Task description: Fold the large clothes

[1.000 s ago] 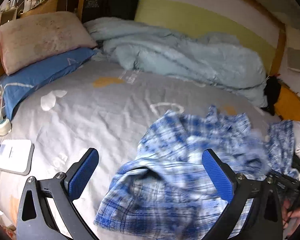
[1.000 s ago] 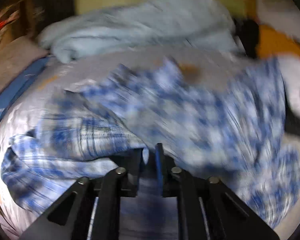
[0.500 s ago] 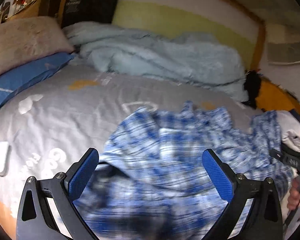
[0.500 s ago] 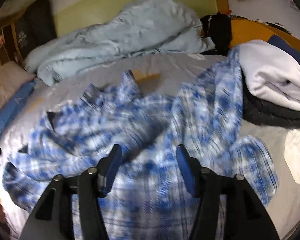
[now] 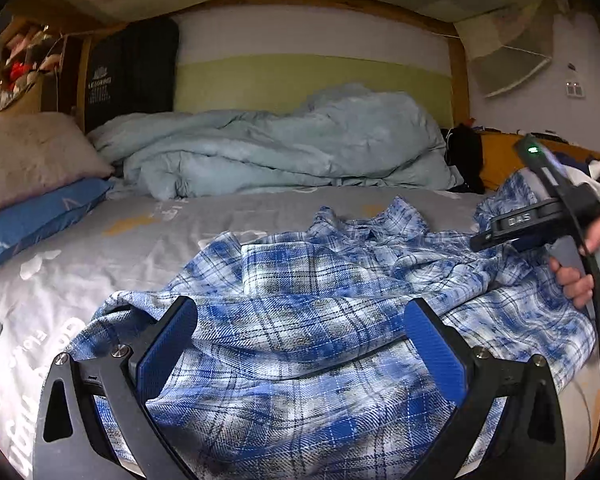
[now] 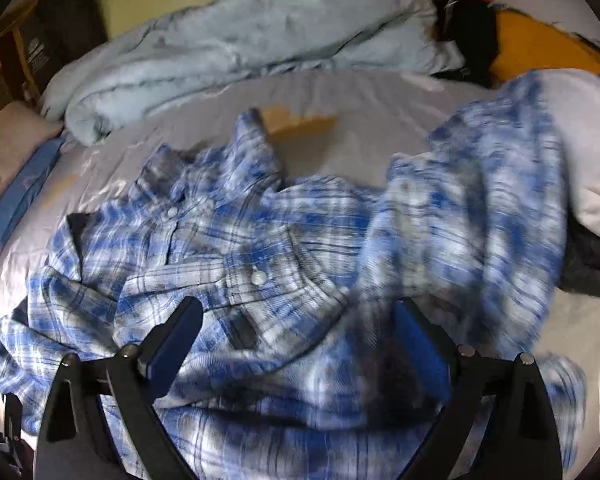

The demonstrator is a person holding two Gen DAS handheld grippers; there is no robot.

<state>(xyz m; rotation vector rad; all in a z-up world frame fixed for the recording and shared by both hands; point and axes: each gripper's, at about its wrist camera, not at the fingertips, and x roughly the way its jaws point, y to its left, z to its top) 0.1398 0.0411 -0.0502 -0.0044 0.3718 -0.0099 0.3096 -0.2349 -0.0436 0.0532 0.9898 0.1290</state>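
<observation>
Both hand-held grippers, left (image 5: 300, 344) and right (image 6: 296, 340), gape wide over rumpled plaid shirt (image 5: 320, 300).

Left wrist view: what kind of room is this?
Most likely a bedroom: a bed with a grey printed sheet, a rumpled pale blue duvet and stacked pillows. A plaid shirt lies crumpled on it.

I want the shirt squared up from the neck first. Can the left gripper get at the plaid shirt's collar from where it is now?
Probably yes. The left gripper is open and holds nothing; the collar lies exposed on the far side of the plaid shirt, with only rumpled cloth between.
</observation>
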